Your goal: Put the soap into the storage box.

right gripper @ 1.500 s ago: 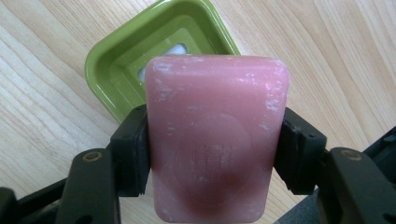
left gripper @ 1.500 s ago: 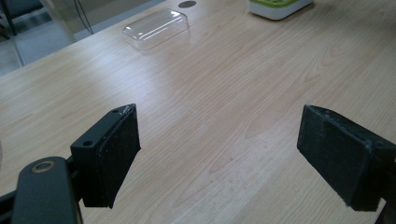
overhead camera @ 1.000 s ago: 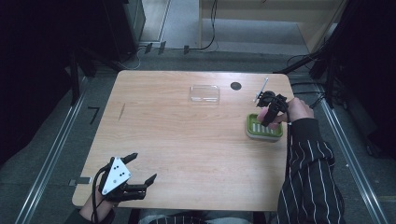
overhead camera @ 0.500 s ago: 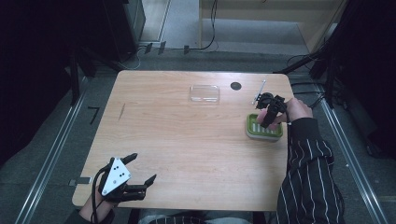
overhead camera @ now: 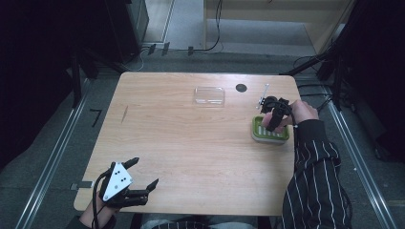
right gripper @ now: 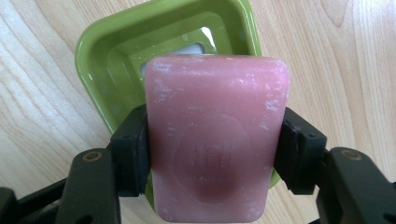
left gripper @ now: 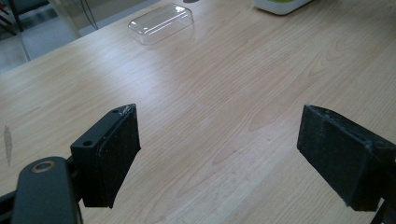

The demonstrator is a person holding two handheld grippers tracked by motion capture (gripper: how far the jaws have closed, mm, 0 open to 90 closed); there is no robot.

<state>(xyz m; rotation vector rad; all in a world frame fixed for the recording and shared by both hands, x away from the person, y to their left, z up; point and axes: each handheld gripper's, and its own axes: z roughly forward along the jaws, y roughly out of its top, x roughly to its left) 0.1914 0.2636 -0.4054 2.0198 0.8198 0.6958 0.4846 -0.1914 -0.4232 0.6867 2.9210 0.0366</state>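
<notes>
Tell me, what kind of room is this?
Probably a lab or workshop for recording hand tasks. A bare wooden table stands among black stands and floor cables, and the right gripper holds a pink soap over a green dish.

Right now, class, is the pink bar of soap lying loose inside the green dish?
No: the right claw grips the soap by its two sides, above the green dish.

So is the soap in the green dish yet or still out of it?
Out. The right tongs grip the soap by its sides, above the dish.
</notes>
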